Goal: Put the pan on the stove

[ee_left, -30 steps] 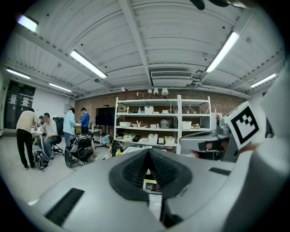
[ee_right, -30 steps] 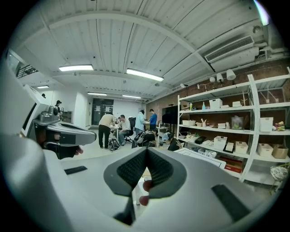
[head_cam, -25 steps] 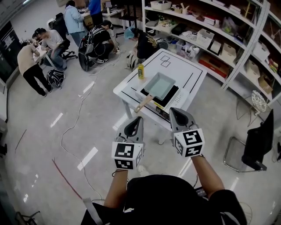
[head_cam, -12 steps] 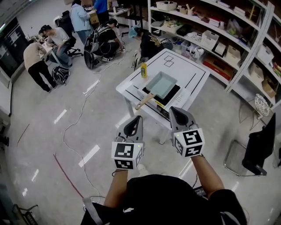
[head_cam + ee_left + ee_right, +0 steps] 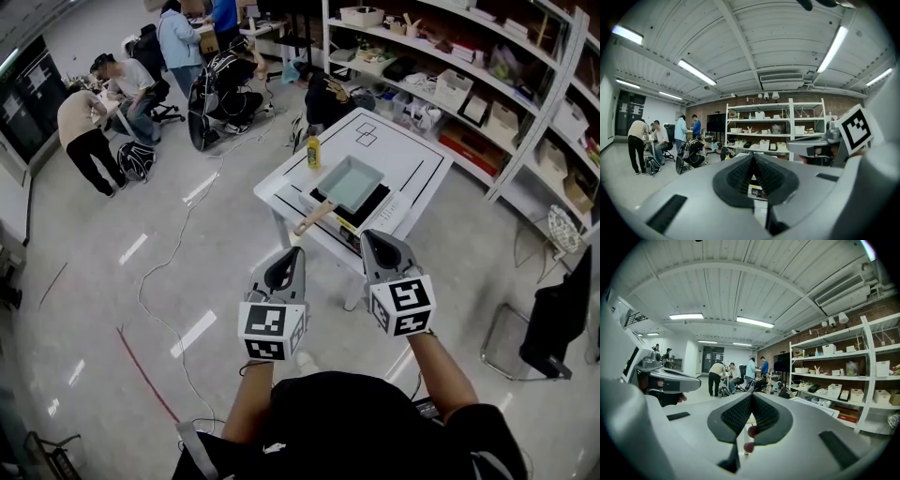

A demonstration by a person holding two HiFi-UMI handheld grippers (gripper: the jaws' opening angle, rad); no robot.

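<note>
Beside the long shelves (image 5: 487,103) stands a white table (image 5: 398,150), and on it a black stove (image 5: 367,206) with the pan (image 5: 350,181) apparently already resting on top, though I cannot tell whether it sits square. Its wooden handle (image 5: 314,218) sticks out toward the table's near edge, and a yellow bottle (image 5: 313,150) stands just beside the pan's far corner. Both grippers hang in the air well apart from the table. The main risk is the handle. Arriving with closed jaws could bump it and swing the pan off the stove or toward the edge, and a wide sweep could tip the bottle. The left gripper (image 5: 294,258) has its jaws pressed together with nothing between them, as its own view (image 5: 752,159) shows. The right gripper (image 5: 370,242) is likewise closed and empty (image 5: 750,399), touching nothing.
</note>
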